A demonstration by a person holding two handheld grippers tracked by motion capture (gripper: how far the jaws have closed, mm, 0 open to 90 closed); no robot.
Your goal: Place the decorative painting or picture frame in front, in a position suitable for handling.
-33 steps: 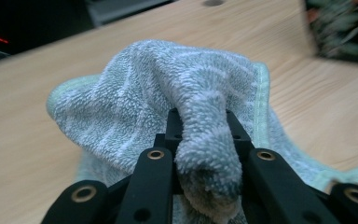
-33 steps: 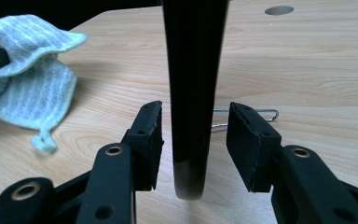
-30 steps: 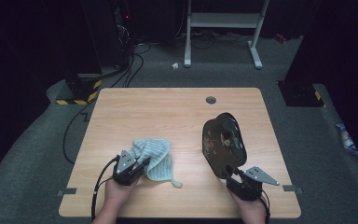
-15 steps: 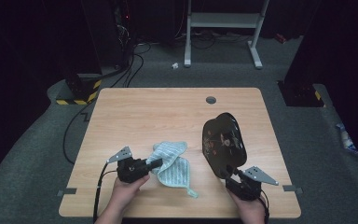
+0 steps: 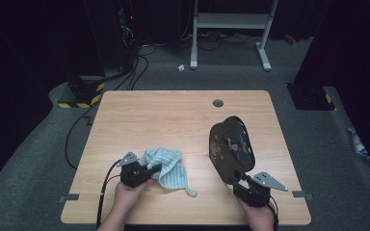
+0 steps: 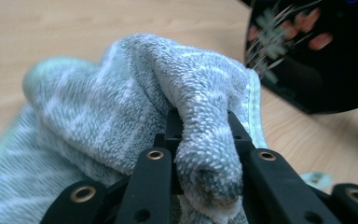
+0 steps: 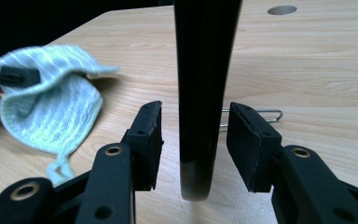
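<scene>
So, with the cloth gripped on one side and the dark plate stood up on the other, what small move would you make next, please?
Probably carry the cloth across to the plate's patterned face and begin wiping. The left gripper is clamped on a fold of it, and the plate stands on edge between the right gripper's jaws, with bare table between them.

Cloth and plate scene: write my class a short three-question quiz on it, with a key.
1. True or false: the plate lies flat on the table.
2. What does the left gripper clamp? A) the cloth B) the plate C) nothing
3. Fill in: in the right gripper view, the plate's edge stands ___ the two jaws of the right gripper.
Key: 1 false, it stands on edge; 2 A; 3 between.
</scene>
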